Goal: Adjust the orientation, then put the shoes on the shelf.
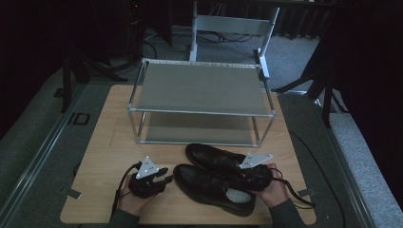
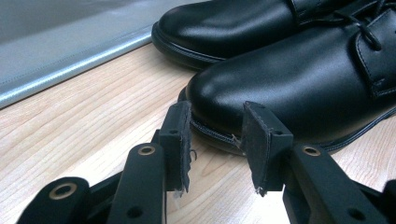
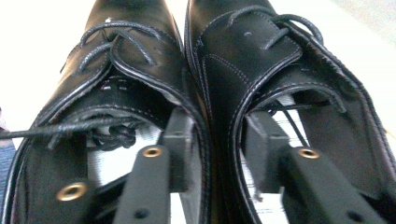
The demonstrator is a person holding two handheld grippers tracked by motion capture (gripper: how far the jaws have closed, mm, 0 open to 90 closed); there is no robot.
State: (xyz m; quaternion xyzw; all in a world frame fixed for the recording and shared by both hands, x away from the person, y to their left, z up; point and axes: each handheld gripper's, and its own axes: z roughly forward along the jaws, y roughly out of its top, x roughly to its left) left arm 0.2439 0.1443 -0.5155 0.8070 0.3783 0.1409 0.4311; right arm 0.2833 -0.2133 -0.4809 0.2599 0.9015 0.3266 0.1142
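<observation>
Shoes sit side by side near the front edge of the worktop (image 1: pixel 109 137), toes aimed toward its left side: the near shoe (image 1: pixel 214 189) lies closest to the front edge, the far shoe (image 1: pixel 214 158) just behind it and touching it along its length. Behind them stands a two-tier metal rack (image 1: pixel 199 88), filling most of the back half; I see only a narrow strip of bare wood between its lower shelf and the far shoe. Open room lies to the left, where the wood runs free from the rack's left post out to the front left corner.

My right gripper (image 3: pixel 219 140) is at the heel end of the pair, near the front right corner. Its two jaws straddle the touching inner walls, one jaw down inside each shoe's opening, so the two collars sit between them. I cannot tell whether the pads are actually pressing the leather.

My left gripper (image 2: pixel 217 140) rests low on the wood toward the front left, jaws parted with nothing between them, pointing at the near shoe's toe cap. The jaw tips are just at the toe's welt, right beside it.
</observation>
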